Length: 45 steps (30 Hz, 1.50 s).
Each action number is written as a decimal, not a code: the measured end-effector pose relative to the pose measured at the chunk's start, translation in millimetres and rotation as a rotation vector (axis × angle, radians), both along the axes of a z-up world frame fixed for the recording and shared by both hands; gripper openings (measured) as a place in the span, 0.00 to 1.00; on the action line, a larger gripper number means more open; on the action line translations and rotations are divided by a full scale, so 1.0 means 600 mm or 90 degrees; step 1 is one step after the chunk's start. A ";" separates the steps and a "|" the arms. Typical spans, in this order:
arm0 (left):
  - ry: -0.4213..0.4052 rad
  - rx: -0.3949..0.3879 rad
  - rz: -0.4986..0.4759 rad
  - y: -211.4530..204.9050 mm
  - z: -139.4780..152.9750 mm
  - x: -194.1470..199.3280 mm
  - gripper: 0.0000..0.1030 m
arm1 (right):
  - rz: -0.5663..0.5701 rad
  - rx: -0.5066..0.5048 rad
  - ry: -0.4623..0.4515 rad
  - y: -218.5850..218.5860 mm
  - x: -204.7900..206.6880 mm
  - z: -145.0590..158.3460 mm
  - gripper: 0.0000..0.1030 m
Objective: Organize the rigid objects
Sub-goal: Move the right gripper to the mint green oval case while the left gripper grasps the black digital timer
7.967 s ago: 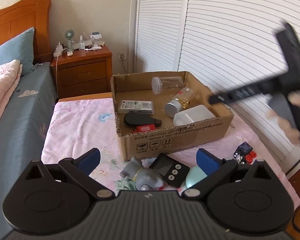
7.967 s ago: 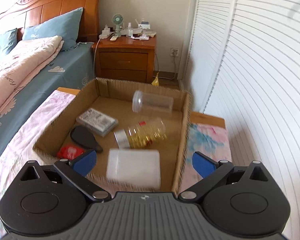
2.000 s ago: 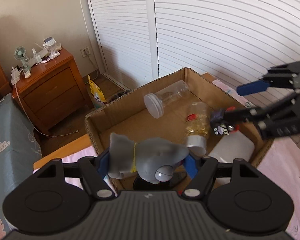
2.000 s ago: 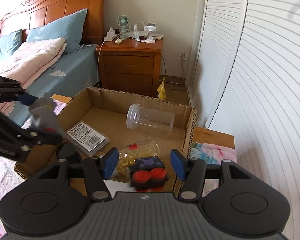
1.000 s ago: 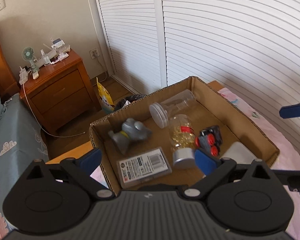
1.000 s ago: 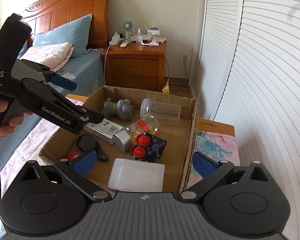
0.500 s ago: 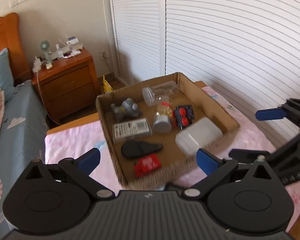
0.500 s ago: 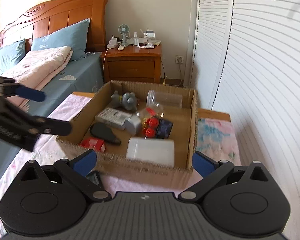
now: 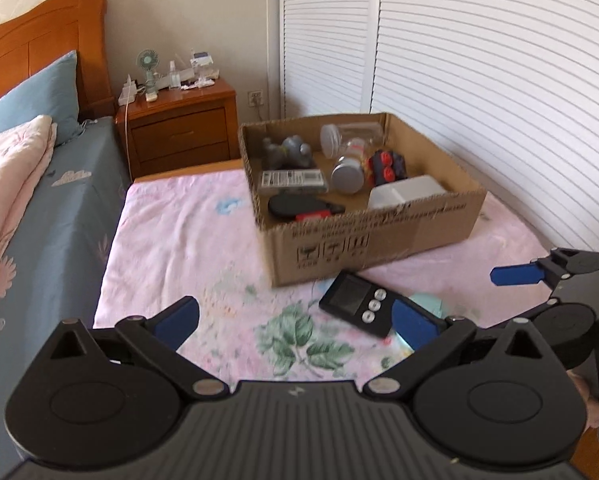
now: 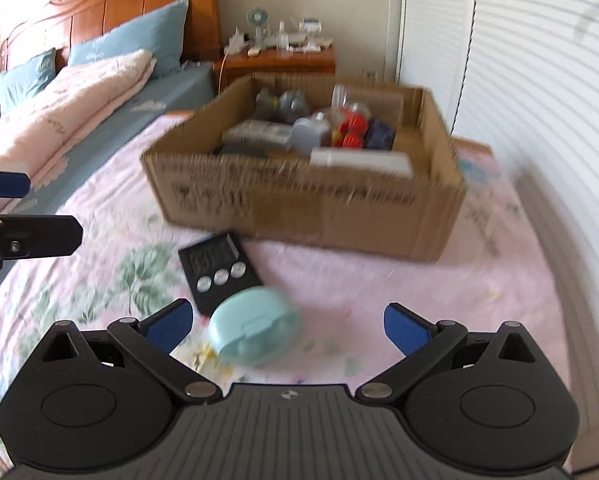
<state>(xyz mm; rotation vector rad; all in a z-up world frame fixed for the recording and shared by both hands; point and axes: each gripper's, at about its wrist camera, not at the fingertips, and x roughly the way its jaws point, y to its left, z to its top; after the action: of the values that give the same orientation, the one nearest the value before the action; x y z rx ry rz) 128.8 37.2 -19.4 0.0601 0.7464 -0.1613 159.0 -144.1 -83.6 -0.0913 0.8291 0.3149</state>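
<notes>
A cardboard box (image 9: 379,236) (image 10: 299,204) sits on the pink floral sheet and holds a grey toy elephant (image 9: 287,152), a clear jar (image 9: 349,136), a silver-capped jar (image 9: 347,174), a red-wheeled toy (image 9: 387,166), a white container (image 9: 405,196) and other items. A black digital timer (image 9: 357,304) (image 10: 217,266) and a mint oval case (image 10: 255,330) lie on the sheet in front of the box. My left gripper (image 9: 295,322) is open and empty above the sheet. My right gripper (image 10: 285,326) is open, with the mint case between its fingers.
A blue bed with pink quilt (image 9: 11,168) lies to the left. A wooden nightstand (image 9: 179,128) with a small fan stands behind. White louvred doors (image 9: 479,60) run along the right. The right gripper shows at the right edge of the left wrist view (image 9: 547,280).
Both grippers released the elephant and the red-wheeled toy into the box, then pulled back and lowered toward the timer and the mint case on the sheet.
</notes>
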 end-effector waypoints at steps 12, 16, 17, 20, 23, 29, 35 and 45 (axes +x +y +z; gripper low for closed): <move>0.021 -0.016 -0.027 0.002 -0.044 0.010 0.99 | -0.036 -0.048 0.025 0.014 0.022 -0.050 1.00; 0.035 -0.017 -0.048 -0.007 -0.058 0.020 0.99 | -0.082 -0.048 0.022 -0.016 0.031 -0.051 1.00; 0.037 -0.016 -0.055 -0.011 -0.062 0.023 0.99 | -0.097 -0.048 0.022 -0.027 0.033 -0.051 1.00; 0.048 -0.020 -0.084 -0.023 -0.073 0.034 0.99 | -0.118 -0.046 0.020 -0.056 0.036 -0.052 1.00; 0.062 -0.012 -0.130 -0.041 -0.091 0.048 0.99 | -0.104 -0.045 0.019 -0.071 0.035 -0.053 1.00; 0.100 0.037 -0.211 -0.076 -0.130 0.081 0.95 | -0.084 -0.043 0.013 -0.076 0.032 -0.054 1.00; 0.110 0.032 -0.241 -0.084 -0.141 0.110 0.91 | -0.074 -0.043 0.014 -0.079 0.032 -0.053 1.00; 0.094 0.039 -0.281 -0.093 -0.133 0.132 0.70 | -0.063 -0.042 0.008 -0.081 0.029 -0.054 1.00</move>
<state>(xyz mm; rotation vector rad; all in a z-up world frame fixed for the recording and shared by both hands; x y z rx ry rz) 207.9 -18.9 -99.2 0.2738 0.8782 -0.5688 176.3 -192.9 -116.2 -0.1094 0.8539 0.1954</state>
